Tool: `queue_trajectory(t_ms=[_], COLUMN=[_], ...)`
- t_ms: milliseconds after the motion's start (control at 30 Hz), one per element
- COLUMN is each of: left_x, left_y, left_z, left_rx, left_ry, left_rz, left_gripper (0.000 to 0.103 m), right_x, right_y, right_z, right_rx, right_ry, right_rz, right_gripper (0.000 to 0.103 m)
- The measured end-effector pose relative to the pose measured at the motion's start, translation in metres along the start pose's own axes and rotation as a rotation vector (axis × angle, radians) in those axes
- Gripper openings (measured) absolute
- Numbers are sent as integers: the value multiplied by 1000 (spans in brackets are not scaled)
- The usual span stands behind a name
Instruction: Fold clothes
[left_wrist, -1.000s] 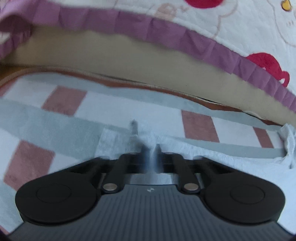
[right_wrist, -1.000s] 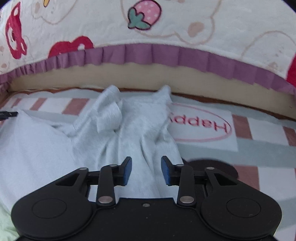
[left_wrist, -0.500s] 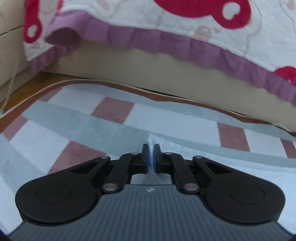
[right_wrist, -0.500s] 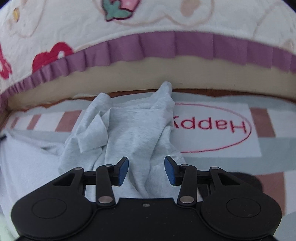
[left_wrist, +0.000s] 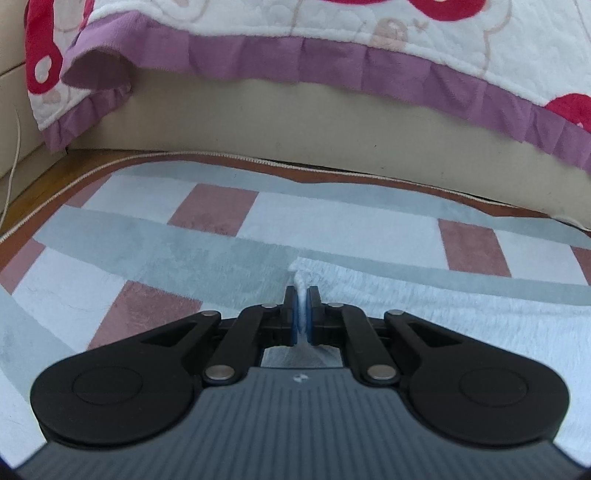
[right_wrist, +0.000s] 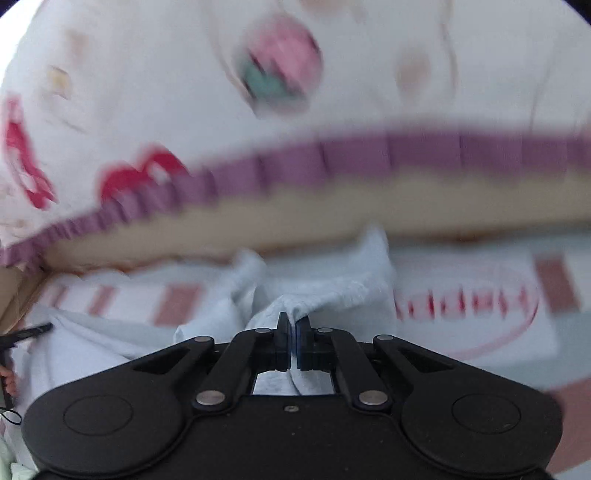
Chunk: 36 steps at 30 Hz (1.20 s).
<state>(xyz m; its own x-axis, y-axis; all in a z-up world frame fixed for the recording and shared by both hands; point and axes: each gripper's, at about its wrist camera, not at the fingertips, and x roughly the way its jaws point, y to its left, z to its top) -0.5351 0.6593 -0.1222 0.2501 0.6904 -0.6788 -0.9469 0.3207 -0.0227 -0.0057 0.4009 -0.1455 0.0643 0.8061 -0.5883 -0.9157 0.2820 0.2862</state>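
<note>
In the left wrist view, the left gripper (left_wrist: 302, 295) sits in the lower centre of the frame with its two fingers almost together, and a thin fold of the light grey garment (left_wrist: 424, 317) is pinched between the blue pads (left_wrist: 293, 314). From that pinch the cloth spreads to the right and lower right of the frame, lying flat on the checked rug (left_wrist: 155, 243), which has grey, white and dusty pink squares. Across the top of the frame hangs a white blanket (left_wrist: 332, 22) with red shapes and a purple frill (left_wrist: 332, 62), and under it a beige bed base (left_wrist: 258, 122) is visible. At the far left edge a thin pale cord (left_wrist: 13, 162) runs down. The right wrist view is blurred by motion. There the right gripper (right_wrist: 293, 325) is in the lower centre, its fingers closed to a narrow slit on a raised bunch of the same garment (right_wrist: 332, 291). The rest of the cloth lies crumpled in the middle and left of the frame. On the right of the frame the rug (right_wrist: 546, 354) shows a red oval with red letters (right_wrist: 461, 306), too smeared to read.
</note>
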Motion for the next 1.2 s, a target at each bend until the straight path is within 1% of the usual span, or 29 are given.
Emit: queue_trajectory(t_ms=[33,67,200,233,300,333,367,400,433,467,500,533,567,600,633,700,767,800,833,867,900,967,1033,1067,1133,1200], left_x=[1,1,-1,-3,-19,-31,-45,-58,-70,-78,-86,-88,-85,-81,-77,-57,-27,-12,3,14,26,42,60,69,72,76], left_y=[1,0,-6,-8,-16,-21,-26,-32,-38,-47,-55,-65,-80,-95,-111,-157,-204,-228,-252,-276,-301,-340,-363,-368,-371,-374], left_z=[0,0,1,2,5,7,9,11,13,15,17,19,21,22,24,29,37,42,46,49,52,55,55,53,51,49], left_rx=[-6,-7,12,24,62,85,101,103,105,95,85,74,53,31,9,-35,-59,-58,-54,-8,39,116,105,71,59,47], left_ry=[1,0,-3,-5,-51,-88,-130,-160,-189,-198,-206,-196,-165,-133,-99,12,122,161,199,215,231,252,294,321,341,362], left_rz=[0,7,43,53,57,39,10,-28,-68,-134,-199,-266,-339,-413,-485,-595,-690,-700,-709,-712,-714,-720,-739,-751,-778,-806], left_gripper=[5,5,6,10,16,25,39,46,51,52,52,53,56,56,57,57,57,57,57,57,57,57,57,57,57,56], right_x=[-5,-4,7,12,23,32,42,45,46,47,43,39,35,31,27,20,16,17,21,29,37,53,68,76,89,98], right_y=[3,4,7,5,0,-4,-9,-14,-18,-23,-27,-33,-38,-43,-48,-57,-71,-78,-83,-87,-90,-95,-98,-99,-100,-102], right_z=[1,2,9,8,3,-3,-9,-15,-20,-25,-26,-24,-22,-18,-12,3,22,32,42,50,55,60,60,60,57,52], right_rx=[-25,-35,-84,-91,-100,-103,-107,-110,-112,-114,-99,-73,-47,-30,-20,7,83,127,175,215,253,321,349,347,320,319], right_ry=[-29,-34,-27,0,65,119,192,216,228,240,227,214,202,185,165,134,112,110,125,150,169,197,213,219,226,213], right_rz=[-24,-42,-75,-74,-71,-107,-154,-177,-193,-210,-209,-205,-202,-207,-226,-249,-192,-155,-109,-67,-45,-20,-8,-1,-13,-13], right_gripper=[4,4,4,4,4,7,12,17,17,18,19,21,23,31,35,36,37,43,52,54,55,55,55,55,55,55])
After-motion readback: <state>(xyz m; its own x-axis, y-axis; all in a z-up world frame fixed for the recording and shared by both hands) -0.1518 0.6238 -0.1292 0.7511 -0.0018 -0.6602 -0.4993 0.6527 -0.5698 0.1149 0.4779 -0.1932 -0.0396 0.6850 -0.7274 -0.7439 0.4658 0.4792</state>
